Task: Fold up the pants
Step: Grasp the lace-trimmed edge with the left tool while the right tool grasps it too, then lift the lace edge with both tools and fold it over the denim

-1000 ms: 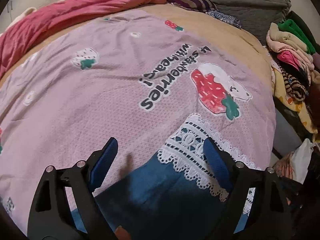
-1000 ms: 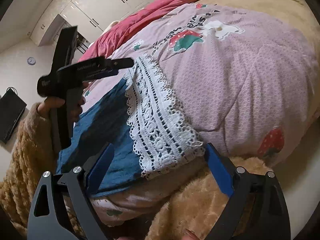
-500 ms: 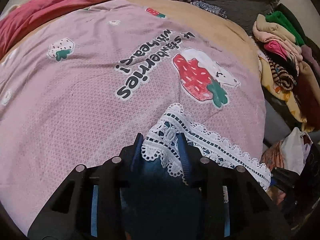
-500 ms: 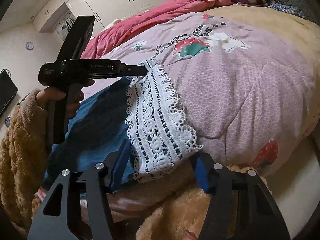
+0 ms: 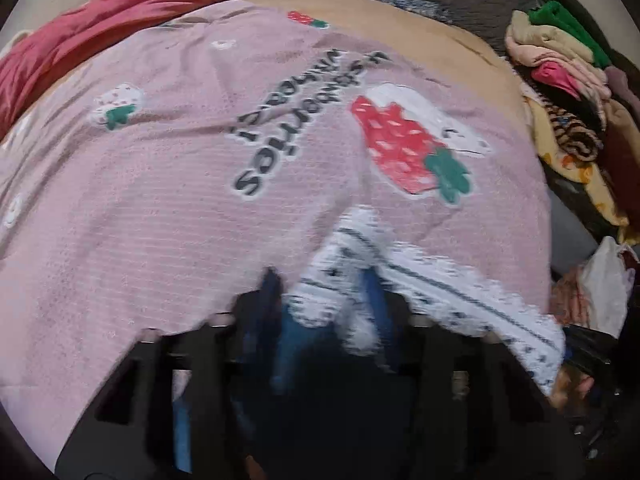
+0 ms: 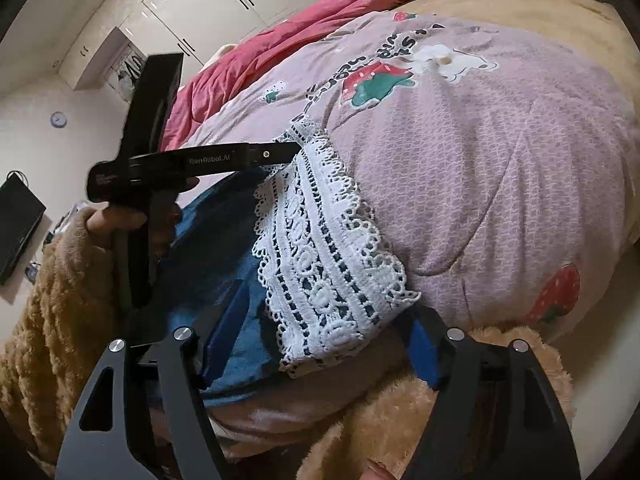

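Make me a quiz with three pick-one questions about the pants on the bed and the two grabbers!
1. Where does the lace hem lie?
A. on the pink strawberry quilt
B. on the floor
C. in the wardrobe

2. What colour is the lace?
A. green
B. white
C. black

3. What is between the left gripper's fingers?
A. nothing
B. a pillow
C. the lace corner

Answers:
1 A: the lace hem of the blue pants rests on the quilt.
2 B: its trim is plainly white.
3 C: the left gripper is closing on that corner; the right gripper is opening, pads apart.
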A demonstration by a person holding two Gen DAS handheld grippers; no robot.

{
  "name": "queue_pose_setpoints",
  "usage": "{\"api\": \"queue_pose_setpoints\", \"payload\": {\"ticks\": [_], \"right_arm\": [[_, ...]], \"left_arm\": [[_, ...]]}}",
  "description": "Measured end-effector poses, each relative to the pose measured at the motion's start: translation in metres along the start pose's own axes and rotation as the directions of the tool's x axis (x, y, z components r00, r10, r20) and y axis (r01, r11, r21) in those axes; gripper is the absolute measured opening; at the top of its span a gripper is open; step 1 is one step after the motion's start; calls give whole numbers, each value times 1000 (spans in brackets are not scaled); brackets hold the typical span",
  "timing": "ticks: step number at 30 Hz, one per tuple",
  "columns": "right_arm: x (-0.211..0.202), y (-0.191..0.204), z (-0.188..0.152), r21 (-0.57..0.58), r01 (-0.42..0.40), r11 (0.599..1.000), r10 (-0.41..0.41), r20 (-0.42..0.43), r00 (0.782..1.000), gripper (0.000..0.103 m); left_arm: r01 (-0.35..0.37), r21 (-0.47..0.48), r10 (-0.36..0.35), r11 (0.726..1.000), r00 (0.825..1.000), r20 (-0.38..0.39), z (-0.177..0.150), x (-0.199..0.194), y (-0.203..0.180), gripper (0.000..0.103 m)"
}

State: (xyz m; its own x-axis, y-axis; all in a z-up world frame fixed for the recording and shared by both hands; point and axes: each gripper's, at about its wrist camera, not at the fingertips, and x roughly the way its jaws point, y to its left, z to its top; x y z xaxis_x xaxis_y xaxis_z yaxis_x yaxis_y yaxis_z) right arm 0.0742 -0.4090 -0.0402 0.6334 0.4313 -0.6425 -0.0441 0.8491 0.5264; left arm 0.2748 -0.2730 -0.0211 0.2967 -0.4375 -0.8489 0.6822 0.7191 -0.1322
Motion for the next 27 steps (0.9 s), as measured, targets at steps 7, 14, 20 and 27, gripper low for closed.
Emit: {"api": "queue_pose_setpoints", "payload": {"ticks": [7, 14, 20, 27], "right_arm": [[-4, 13, -5, -72, 27, 997, -26, 5, 1000, 33], [-15, 35, -4, -143, 7, 990, -3, 26, 1000, 23], [-26, 65, 0, -220, -12, 976, 25, 61, 998, 23], [-18, 131, -8, -361, -104, 927, 119, 21, 993, 23]], "left_arm": [[-20, -15, 20, 1000, 1000, 13, -2, -7, -4, 15], [123, -110, -110, 986, 987, 117, -14, -37, 14, 9], [228, -189, -185, 955, 958, 219, -32, -80, 37, 9], [228, -271, -151, 935, 948, 279, -74, -126, 77, 9]]}}
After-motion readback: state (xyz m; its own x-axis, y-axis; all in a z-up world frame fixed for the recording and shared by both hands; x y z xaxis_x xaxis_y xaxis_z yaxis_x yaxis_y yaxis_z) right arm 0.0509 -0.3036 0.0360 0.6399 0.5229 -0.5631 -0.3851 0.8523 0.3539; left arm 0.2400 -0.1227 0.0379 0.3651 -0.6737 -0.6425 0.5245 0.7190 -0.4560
